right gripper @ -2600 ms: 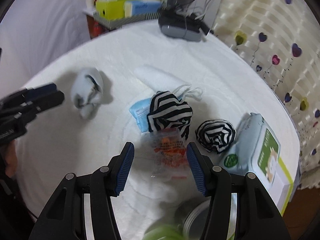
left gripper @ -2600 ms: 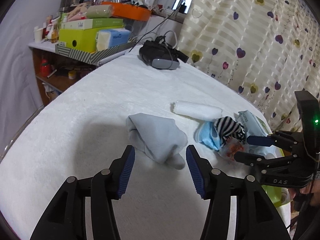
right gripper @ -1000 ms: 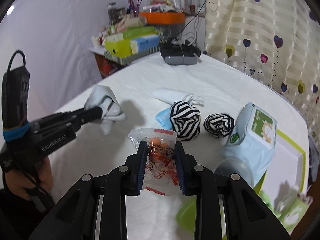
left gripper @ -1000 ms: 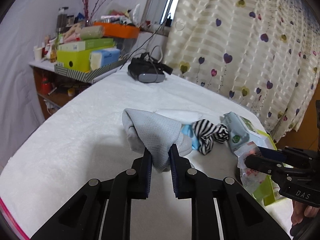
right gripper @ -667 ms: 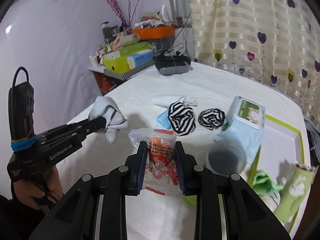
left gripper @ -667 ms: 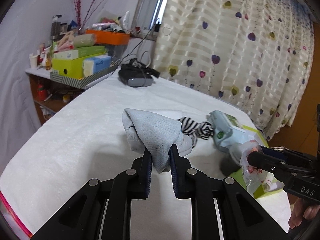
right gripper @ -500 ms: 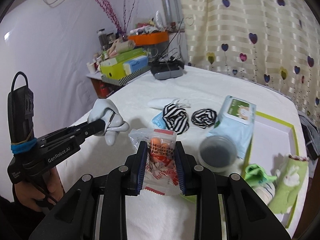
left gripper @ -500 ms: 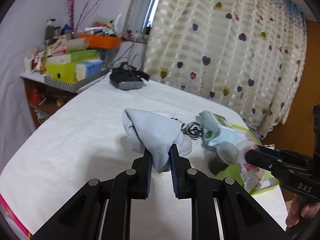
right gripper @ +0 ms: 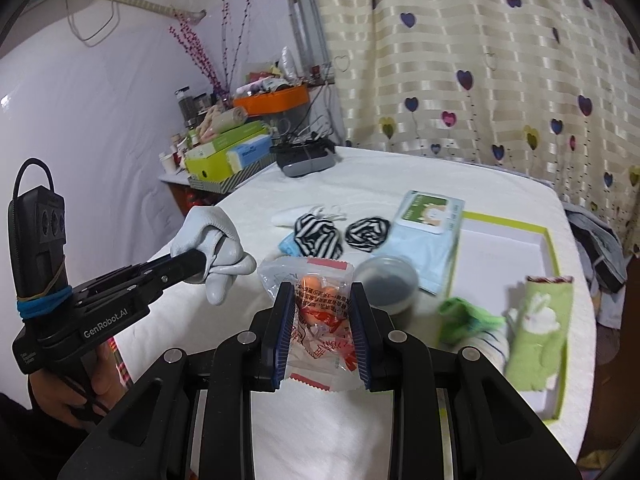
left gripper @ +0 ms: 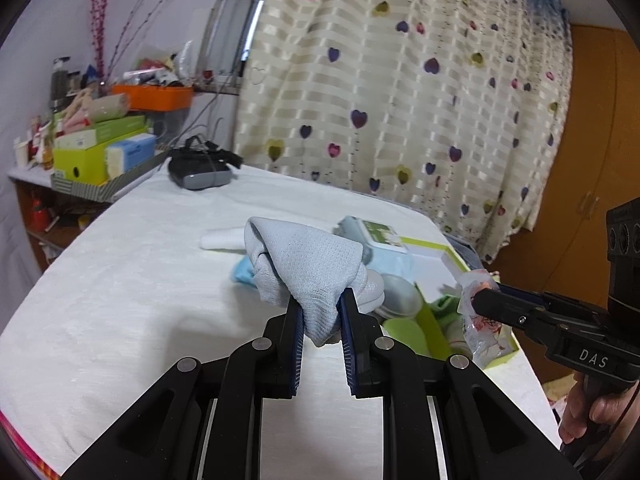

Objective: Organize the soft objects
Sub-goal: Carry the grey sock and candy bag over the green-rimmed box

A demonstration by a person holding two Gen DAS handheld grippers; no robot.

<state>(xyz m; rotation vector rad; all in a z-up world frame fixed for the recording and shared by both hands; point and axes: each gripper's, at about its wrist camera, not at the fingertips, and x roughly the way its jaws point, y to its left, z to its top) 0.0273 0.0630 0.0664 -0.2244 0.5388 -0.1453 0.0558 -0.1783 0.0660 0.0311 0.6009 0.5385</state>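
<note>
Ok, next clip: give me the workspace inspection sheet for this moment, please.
Surface: white fluffy cover over the table, clean where bare.
Job's things: pale grey sock and clear packet of orange sweets, both lifted; two black-and-white striped rolled socks; green-rimmed white tray holding green rabbit-print sock.
Clutter: pale blue wet-wipe pack, round grey lid, grey headset.
Grippers: left gripper shut on the grey sock; right gripper shut on the packet.
Cables: black loop on the left gripper's body; wires behind the headset.
Surroundings: heart-print curtain, crowded side shelf.
</note>
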